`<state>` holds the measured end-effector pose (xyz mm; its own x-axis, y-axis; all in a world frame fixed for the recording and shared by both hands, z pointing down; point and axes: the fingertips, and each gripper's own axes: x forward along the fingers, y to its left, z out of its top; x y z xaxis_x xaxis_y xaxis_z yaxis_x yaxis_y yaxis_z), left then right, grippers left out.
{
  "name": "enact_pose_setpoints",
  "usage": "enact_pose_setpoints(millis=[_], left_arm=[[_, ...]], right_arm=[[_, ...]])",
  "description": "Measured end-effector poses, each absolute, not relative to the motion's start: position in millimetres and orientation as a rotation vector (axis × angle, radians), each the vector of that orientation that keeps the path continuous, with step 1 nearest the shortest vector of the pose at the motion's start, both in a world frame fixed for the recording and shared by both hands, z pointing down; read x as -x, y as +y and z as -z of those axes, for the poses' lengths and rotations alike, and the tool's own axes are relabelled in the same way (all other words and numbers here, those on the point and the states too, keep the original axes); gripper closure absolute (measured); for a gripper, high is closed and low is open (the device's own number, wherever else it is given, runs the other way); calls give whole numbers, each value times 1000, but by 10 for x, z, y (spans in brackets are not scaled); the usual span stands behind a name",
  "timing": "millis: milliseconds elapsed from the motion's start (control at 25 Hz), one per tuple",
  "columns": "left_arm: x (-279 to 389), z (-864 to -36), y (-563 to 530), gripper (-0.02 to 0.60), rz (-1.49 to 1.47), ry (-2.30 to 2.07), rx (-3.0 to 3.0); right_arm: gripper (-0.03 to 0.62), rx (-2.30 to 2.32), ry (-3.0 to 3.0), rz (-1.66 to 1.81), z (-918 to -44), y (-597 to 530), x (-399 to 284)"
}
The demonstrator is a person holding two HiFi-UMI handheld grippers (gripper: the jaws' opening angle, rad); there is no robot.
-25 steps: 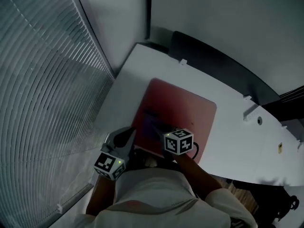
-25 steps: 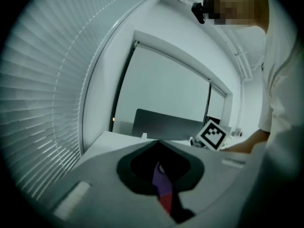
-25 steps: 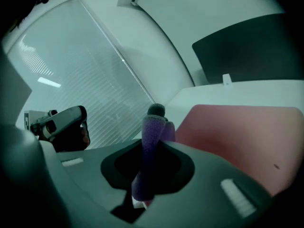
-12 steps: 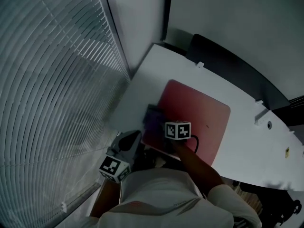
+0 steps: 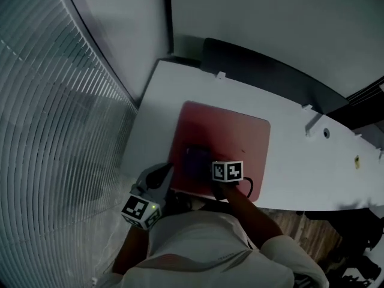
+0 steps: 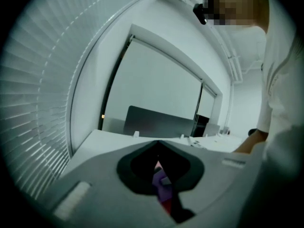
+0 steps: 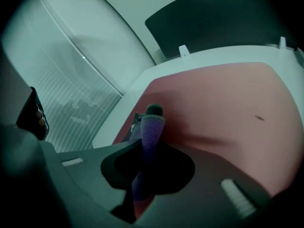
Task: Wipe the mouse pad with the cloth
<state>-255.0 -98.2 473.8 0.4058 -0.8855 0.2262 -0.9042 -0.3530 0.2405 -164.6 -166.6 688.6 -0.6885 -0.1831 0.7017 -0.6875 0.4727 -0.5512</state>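
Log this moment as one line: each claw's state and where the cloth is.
left claw: shut, empty | right claw: shut on cloth | cloth: over mouse pad, near-left part

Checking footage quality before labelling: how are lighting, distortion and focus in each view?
Head view: dim and underexposed, blinds bowed by lens distortion, mouse pad still readable. Left gripper view: black fisheye corners, and the left gripper close up and soft. Right gripper view: cloth in the right gripper slightly blurred, with a dark shadow band on the pad beside it.
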Motion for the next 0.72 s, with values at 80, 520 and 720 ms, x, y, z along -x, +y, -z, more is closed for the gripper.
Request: enact_pose_setpoints(millis=[80, 520, 720], left_arm=[[2361, -4778, -1063, 580, -78, -1513, -2381], [1289, -4622, -1469, 580, -78, -1298, -2514], [948, -4638, -1543, 580, -85, -1248, -2546]], right_arm=[[545, -760, -2141, -1167, -6963, -1685, 1386], [543, -1072, -2013, -1200, -6940, -1823, -416], [543, -1186, -1956, -1164, -6966, -1828, -1077]])
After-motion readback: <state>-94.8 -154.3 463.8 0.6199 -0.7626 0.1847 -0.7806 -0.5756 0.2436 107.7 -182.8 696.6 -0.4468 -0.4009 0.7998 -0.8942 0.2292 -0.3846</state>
